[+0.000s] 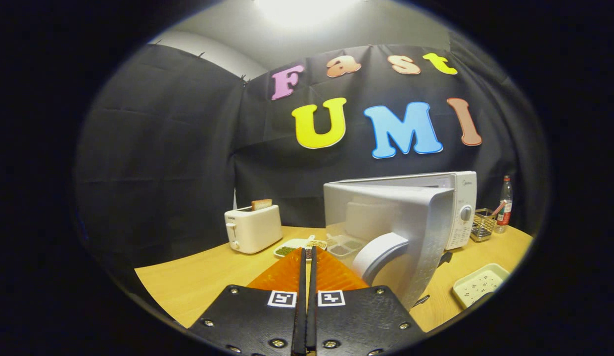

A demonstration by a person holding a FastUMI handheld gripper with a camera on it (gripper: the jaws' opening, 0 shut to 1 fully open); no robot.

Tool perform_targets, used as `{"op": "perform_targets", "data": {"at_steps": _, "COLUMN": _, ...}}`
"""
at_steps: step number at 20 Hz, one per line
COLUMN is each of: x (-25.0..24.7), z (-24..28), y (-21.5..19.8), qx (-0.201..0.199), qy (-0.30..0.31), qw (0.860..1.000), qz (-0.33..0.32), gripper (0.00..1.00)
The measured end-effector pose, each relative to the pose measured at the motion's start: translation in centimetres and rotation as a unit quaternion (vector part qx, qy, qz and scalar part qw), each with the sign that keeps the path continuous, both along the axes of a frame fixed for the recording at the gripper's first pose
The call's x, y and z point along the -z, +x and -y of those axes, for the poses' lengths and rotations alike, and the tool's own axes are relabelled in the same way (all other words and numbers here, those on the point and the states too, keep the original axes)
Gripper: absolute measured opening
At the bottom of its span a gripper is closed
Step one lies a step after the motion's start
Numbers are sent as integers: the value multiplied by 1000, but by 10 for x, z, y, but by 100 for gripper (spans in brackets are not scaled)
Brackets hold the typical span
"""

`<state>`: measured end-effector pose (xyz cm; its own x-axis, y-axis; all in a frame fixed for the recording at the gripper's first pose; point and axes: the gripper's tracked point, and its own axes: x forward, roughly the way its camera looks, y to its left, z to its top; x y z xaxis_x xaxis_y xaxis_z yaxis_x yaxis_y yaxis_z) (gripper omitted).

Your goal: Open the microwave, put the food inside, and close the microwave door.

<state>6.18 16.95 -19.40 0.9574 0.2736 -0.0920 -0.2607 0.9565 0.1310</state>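
A white microwave stands on the wooden table, to the right of my fingers. Its door hangs partly open, the free edge swung out toward me, and the pale curved handle sits just right of my fingertips. A white divided plate of green and brown food lies on the table just beyond the fingertips, left of the microwave. My gripper is shut, the two fingers pressed together with nothing between them, and it touches neither door nor plate.
A white toaster holding a slice of bread stands at the back left. A wire basket and a bottle stand right of the microwave. A shallow white tray lies near the table's right front edge.
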Motion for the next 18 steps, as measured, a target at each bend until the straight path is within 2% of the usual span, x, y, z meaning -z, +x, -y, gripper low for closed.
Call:
{"op": "perform_targets", "data": {"at_steps": 7, "x": 3, "z": 69, "y": 46, "qx": 87, "qy": -42, "qw": 995, "qz": -2, "gripper": 2}}
{"op": "perform_targets", "data": {"at_steps": 18, "x": 12, "z": 124, "y": 126, "qx": 152, "qy": -78, "qw": 985, "qz": -21, "gripper": 2}}
